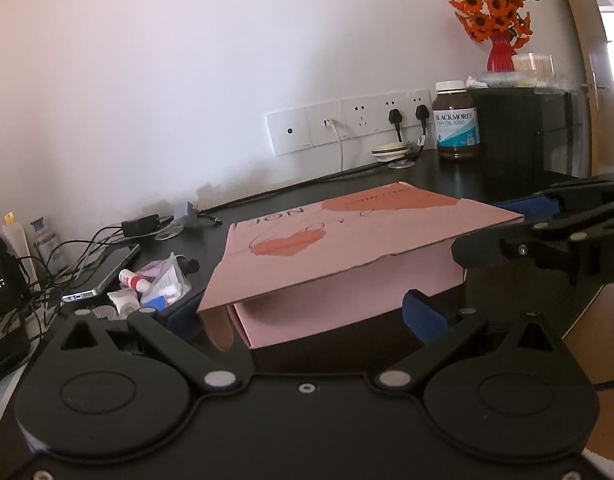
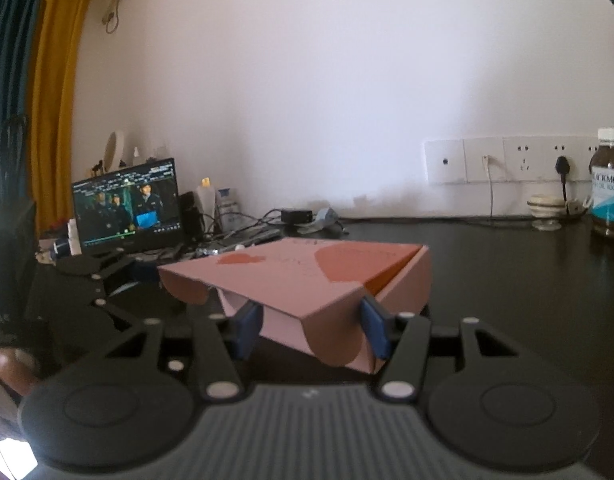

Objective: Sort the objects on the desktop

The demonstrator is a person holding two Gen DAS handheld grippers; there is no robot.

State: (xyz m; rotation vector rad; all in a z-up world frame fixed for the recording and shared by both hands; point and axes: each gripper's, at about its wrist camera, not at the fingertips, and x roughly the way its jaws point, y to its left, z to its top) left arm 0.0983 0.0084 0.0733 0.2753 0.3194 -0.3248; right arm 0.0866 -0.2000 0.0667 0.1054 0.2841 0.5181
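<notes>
A pink cardboard box (image 1: 347,256) with orange shapes on its lid lies on the black desk (image 1: 447,176). Its lid is partly raised. My left gripper (image 1: 303,316) is open, its blue pads on either side of the box's near corner. My right gripper (image 2: 311,328) is open, with its blue pads astride the box's (image 2: 307,276) front flap; whether they touch it I cannot tell. The right gripper also shows in the left wrist view (image 1: 519,220) at the box's right edge. A clear bag of small items (image 1: 159,284) lies left of the box.
A phone (image 1: 103,276), chargers and tangled cables (image 1: 147,224) lie at the left. A laptop (image 2: 127,204) plays video at the far left. A brown supplement bottle (image 1: 455,120), a wall socket strip (image 1: 347,124), a black cabinet (image 1: 523,132) and a red vase of orange flowers (image 1: 495,20) stand at the back right.
</notes>
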